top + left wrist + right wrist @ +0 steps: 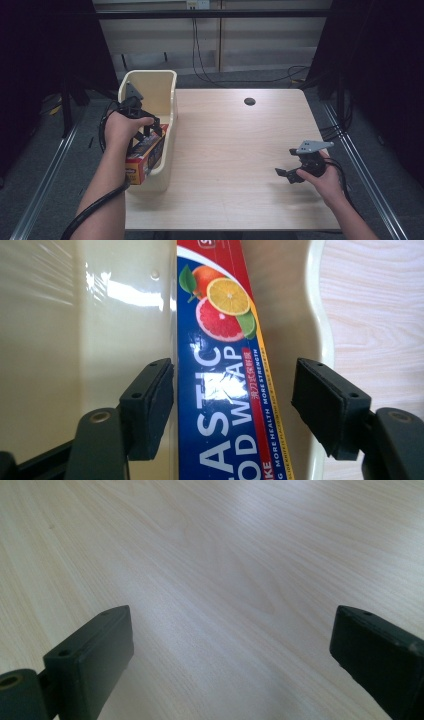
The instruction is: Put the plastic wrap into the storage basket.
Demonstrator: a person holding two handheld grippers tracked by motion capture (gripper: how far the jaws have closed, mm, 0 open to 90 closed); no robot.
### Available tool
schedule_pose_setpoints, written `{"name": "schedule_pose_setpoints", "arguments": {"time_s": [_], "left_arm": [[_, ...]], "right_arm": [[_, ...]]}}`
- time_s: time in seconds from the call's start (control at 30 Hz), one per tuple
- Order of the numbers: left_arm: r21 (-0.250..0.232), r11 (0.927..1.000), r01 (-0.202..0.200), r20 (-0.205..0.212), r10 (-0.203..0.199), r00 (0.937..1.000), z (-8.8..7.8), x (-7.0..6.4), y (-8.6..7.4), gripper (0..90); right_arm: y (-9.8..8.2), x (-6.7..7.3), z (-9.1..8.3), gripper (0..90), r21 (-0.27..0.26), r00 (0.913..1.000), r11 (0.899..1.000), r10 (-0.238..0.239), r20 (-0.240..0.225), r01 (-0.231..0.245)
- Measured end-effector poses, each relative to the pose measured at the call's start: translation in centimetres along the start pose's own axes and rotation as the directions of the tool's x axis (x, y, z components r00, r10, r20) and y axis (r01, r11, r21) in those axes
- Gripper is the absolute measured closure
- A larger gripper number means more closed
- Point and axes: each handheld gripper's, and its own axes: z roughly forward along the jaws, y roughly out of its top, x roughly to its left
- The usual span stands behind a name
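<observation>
Both hands low; left fingers (155, 405) straddle wrap box (225, 390).

Box of plastic food wrap (225, 405): deep blue face, white block lettering, red band along the top edge and a red strip with small white print, yellow edge stripe. Printed citrus picture: orange, yellow lemon slice, pink grapefruit half, green leaves. In the high view its end shows orange and red.

Bin (159, 90): cream, glossy, plain, with white glare patches on the inner wall.

Table (240, 150): pale wood, fine straight grain; one dark round hole (249, 101) near the far edge.

Left gripper (232, 405) and right gripper (230, 665): matte black jaws; grey three-cornered top plates.

Floor: grey.
</observation>
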Motion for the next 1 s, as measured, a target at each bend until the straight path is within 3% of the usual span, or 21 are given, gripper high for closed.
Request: {"name": "schedule_pose_setpoints", "arguments": {"time_s": [0.07,0.13,0.3,0.43,0.67,0.7,0.83,0.93,1.0], "left_arm": [[-0.003,1.0000,0.000,0.003,0.000,1.0000,-0.1,0.0,0.0,31.2],[-0.035,0.9992,-0.020,-0.002,0.020,0.9998,-0.5,-0.3,0.0,30.1],[-0.046,0.9977,-0.051,0.002,0.051,0.9987,-1.4,-0.6,0.2,26.4],[-0.070,0.9960,-0.055,0.014,0.056,0.9983,-2.0,-0.9,0.3,24.0],[-0.106,0.9903,-0.091,0.041,0.095,0.9946,-3.5,-2.8,0.6,21.6],[-0.104,0.9873,-0.120,0.049,0.126,0.9909,-3.8,-3.6,0.6,21.4],[-0.119,0.9836,-0.136,0.069,0.145,0.9871,-3.9,-5.1,0.7,21.4],[-0.120,0.9771,-0.176,0.100,0.188,0.9769,-3.7,-7.0,0.6,21.4],[-0.121,0.9751,-0.186,0.103,0.199,0.9747,-3.5,-7.4,0.5,21.4]], "right_arm": [[0.0,0.0,-0.1,3.6,-0.001,1.0000,1.000,0.004,-0.001,-0.004],[0.0,0.0,-0.1,3.6,0.001,1.0000,1.000,0.005,0.004,-0.005],[0.0,0.0,-0.1,3.6,0.004,1.0000,1.000,0.006,0.004,-0.006],[0.0,-0.1,-0.2,3.6,-0.001,1.0000,1.000,0.005,0.005,-0.005],[0.0,0.0,-0.3,3.6,0.002,1.0000,1.000,0.003,0.007,-0.003],[0.0,0.0,-0.3,3.6,-0.007,1.0000,1.000,0.002,0.002,-0.002],[0.1,-0.1,-0.4,3.6,-0.009,1.0000,1.000,0.006,0.005,-0.006],[0.1,0.0,-0.3,3.6,-0.004,1.0000,1.000,0.002,0.004,-0.002],[0.1,0.0,-0.4,3.6,-0.005,1.0000,1.000,0.002,0.004,-0.002]]}}
